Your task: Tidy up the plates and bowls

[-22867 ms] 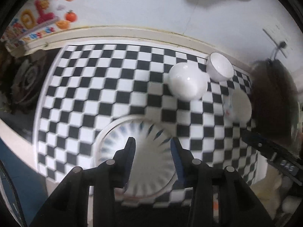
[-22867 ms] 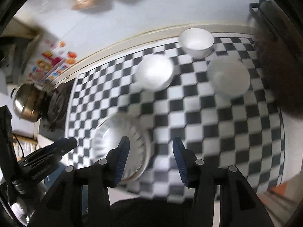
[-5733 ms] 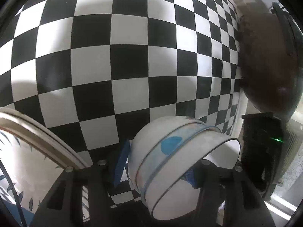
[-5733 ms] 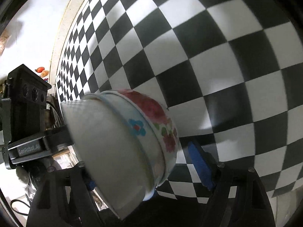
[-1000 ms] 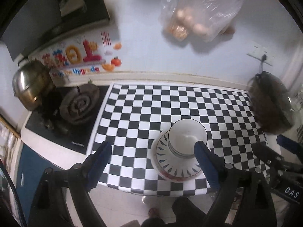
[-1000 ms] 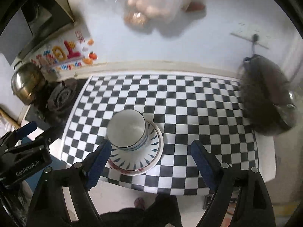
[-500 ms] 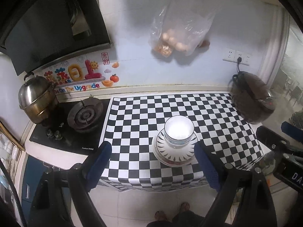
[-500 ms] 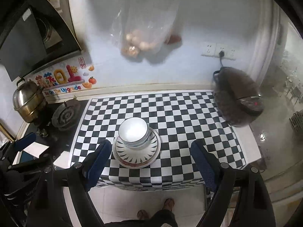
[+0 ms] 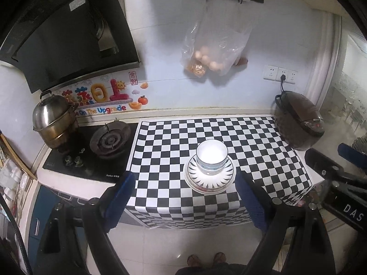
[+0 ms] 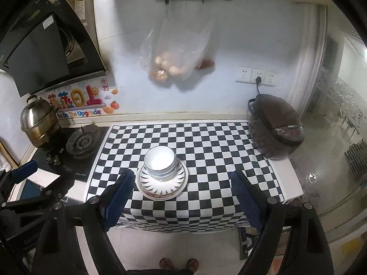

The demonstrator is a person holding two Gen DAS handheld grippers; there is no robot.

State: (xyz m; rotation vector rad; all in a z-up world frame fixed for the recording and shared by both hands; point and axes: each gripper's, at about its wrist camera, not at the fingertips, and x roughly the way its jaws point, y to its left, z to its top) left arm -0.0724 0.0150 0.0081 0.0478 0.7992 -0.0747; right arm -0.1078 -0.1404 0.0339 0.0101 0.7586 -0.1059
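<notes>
A stack of white bowls sits nested on a stack of plates with dark ray marks, near the front of the checkered counter. My left gripper is open and empty, held high and well back from the counter. My right gripper is open and empty too, at about the same height. Each gripper shows at the edge of the other's view: the right one, the left one.
A brown rice cooker stands at the counter's right end. A gas hob and a steel pot are on the left. A bag of eggs hangs on the wall. Tiled floor and the person's feet are below.
Both grippers have pulled further up and back from the counter, so the bowl and plate stack looks smaller. The stack has not moved.
</notes>
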